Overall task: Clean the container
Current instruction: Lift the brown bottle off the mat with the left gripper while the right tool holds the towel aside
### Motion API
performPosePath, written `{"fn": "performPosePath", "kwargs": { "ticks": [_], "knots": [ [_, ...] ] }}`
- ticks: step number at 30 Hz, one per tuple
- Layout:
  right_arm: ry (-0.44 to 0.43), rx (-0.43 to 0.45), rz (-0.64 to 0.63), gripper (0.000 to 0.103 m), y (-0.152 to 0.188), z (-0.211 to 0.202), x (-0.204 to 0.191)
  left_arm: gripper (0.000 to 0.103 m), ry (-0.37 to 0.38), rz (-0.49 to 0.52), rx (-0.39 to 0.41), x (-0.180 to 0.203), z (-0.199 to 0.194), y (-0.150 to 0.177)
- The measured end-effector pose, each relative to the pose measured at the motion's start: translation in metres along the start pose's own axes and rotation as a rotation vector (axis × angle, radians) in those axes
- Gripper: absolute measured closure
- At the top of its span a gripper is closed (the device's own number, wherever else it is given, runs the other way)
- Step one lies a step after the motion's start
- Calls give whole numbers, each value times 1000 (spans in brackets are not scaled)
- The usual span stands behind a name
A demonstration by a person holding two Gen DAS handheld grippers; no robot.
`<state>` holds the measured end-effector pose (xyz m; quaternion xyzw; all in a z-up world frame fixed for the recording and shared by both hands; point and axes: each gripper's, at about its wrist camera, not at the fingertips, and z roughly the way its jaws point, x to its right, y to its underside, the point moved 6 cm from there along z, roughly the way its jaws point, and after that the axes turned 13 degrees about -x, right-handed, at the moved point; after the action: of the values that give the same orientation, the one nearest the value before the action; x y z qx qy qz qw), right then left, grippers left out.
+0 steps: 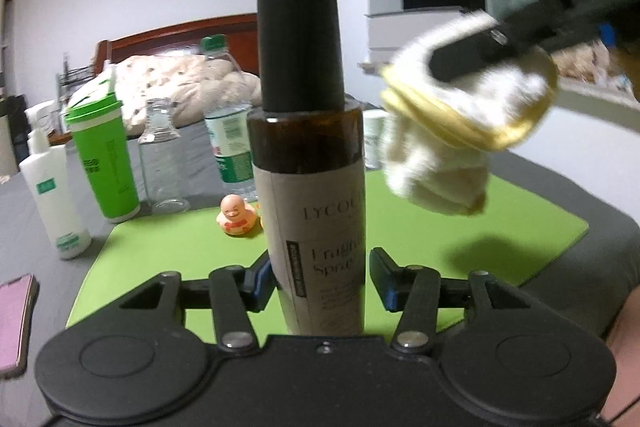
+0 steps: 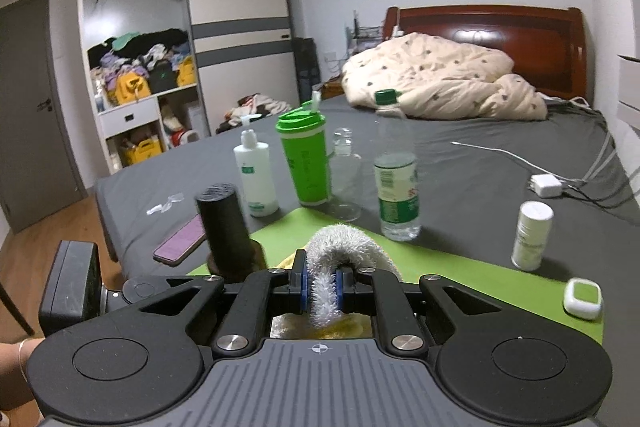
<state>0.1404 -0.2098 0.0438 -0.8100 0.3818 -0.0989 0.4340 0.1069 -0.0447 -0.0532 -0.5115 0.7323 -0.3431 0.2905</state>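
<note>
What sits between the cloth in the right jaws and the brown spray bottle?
Nothing visible. The cloth hangs from the right gripper beside the brown spray bottle, open air between them. The left gripper brackets the bottle's base only.

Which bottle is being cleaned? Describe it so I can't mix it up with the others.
Find the green mat on the grey bed. At its near edge, between the fingers of the left gripper, stands the amber bottle. Unlike the clear, white and green containers behind, it has dark brown glass, a tall black cap and a beige label.
</note>
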Motion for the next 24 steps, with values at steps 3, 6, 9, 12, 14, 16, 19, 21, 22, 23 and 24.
{"fn": "performPosePath", "kwargs": {
  "ticks": [3, 6, 9, 12, 14, 16, 19, 21, 22, 23, 24],
  "knots": [
    [-1, 10, 21, 90, 7, -7, 5, 20, -73, -73, 54, -1, -9, 0],
    [-1, 20, 42, 90, 15, -13, 9, 14, -137, -155, 99, 1, -19, 0],
    [-2, 30, 63, 91, 22, -20, 14, 8, -199, -246, 136, 5, -27, 0],
    [-2, 41, 84, 91, 29, -26, 18, 2, -263, -338, 170, 11, -34, 0],
    [-3, 47, 98, 91, 34, -31, 21, 2, -309, -360, 181, 17, -32, -2],
    [-3, 54, 111, 91, 39, -35, 24, 2, -365, -376, 176, 22, -28, -5],
    [-7, 62, 119, 91, 28, -32, 20, 7, -418, -422, 153, 25, -24, -4],
    [-16, 67, 121, 91, 30, -33, 20, 18, -443, -466, 135, 23, -21, -5],
    [-20, 68, 121, 91, 32, -34, 20, 25, -455, -485, 127, 23, -20, -5],
    [-24, 69, 123, 91, 33, -34, 20, 27, -464, -497, 119, 21, -19, -5],
    [-28, 70, 125, 91, 34, -35, 20, 32, -473, -508, 112, 20, -19, -5]
  ]
}}
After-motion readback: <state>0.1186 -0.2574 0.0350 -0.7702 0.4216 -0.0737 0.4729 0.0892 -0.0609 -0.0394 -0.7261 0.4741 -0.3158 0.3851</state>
